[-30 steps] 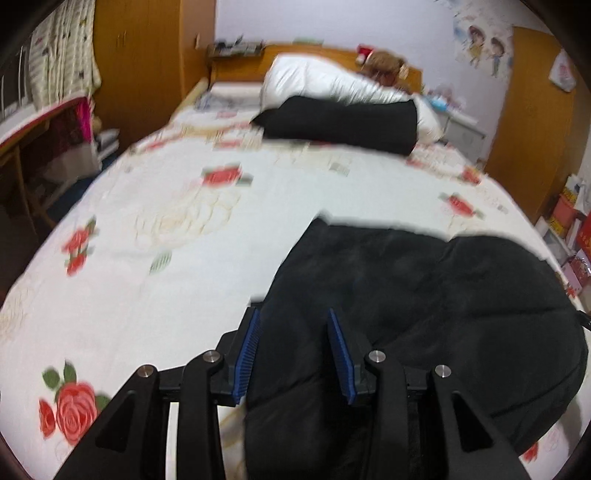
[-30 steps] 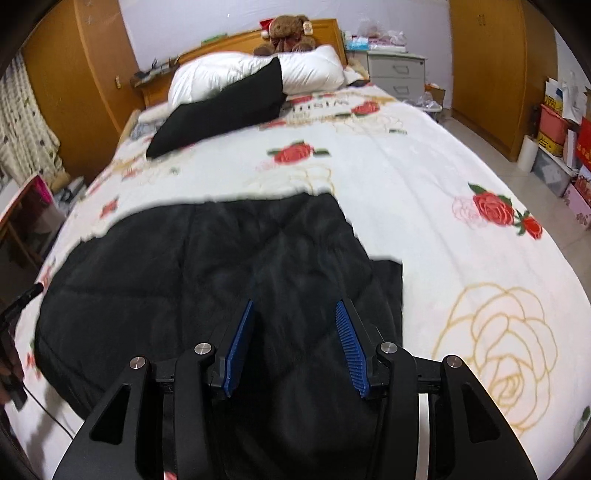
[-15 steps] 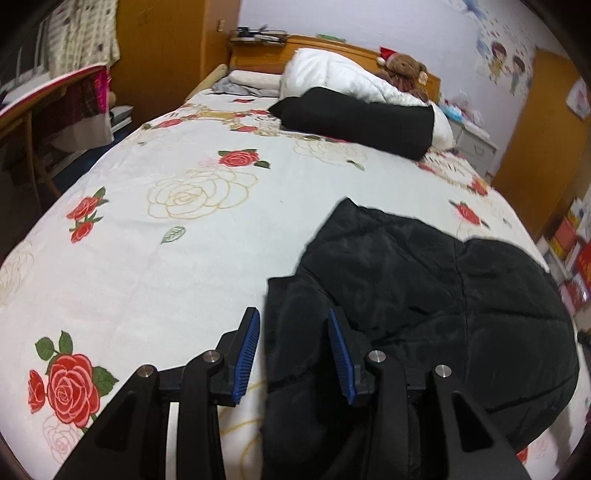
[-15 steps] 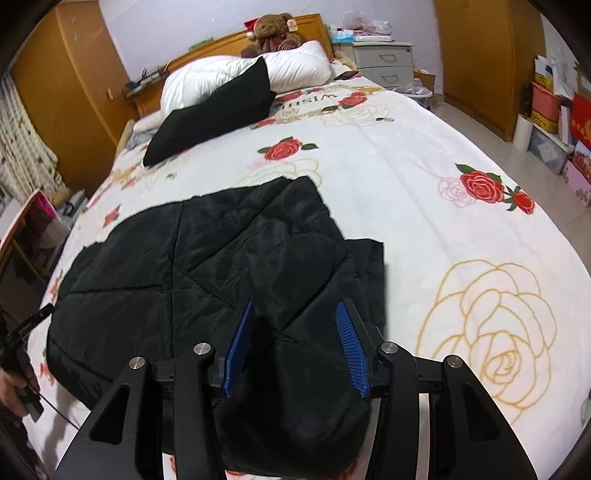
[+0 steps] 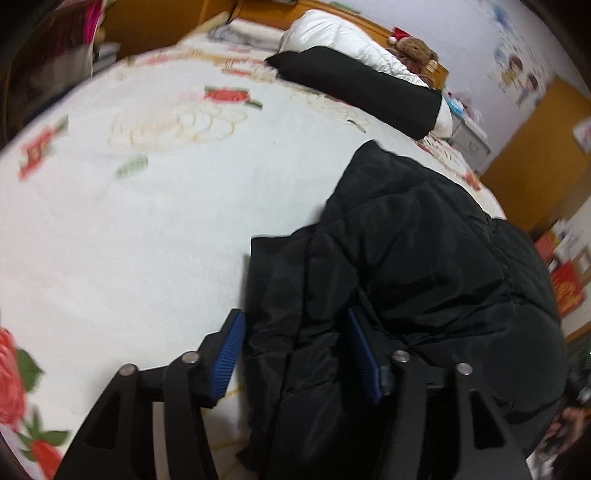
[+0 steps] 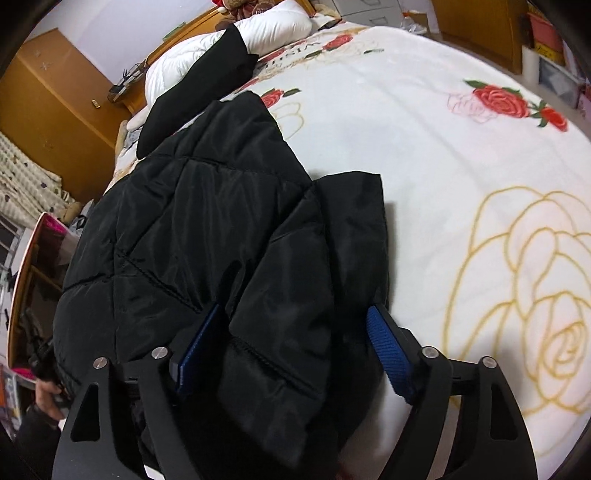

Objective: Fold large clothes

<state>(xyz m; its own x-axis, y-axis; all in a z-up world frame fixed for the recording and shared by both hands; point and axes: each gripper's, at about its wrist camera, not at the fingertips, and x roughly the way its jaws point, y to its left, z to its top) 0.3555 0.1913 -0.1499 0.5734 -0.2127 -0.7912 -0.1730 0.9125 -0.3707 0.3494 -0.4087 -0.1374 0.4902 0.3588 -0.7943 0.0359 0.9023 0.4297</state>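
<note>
We see the black jacket lying on the bed, folded into a thick bundle. A fold of it sits between the jaws of the left gripper, which have just been opening; the blue pads stand clear of the cloth, released. The right gripper straddles another padded fold, its jaws also just opened wide, with the cloth between them and no squeeze visible. The jacket is glossy, quilted and puffy, with stitched seams. The bedspread is white plush printed with red and gold roses. Toward the headboard lie a white pillow and a second black garment, well apart from the jacket.
</note>
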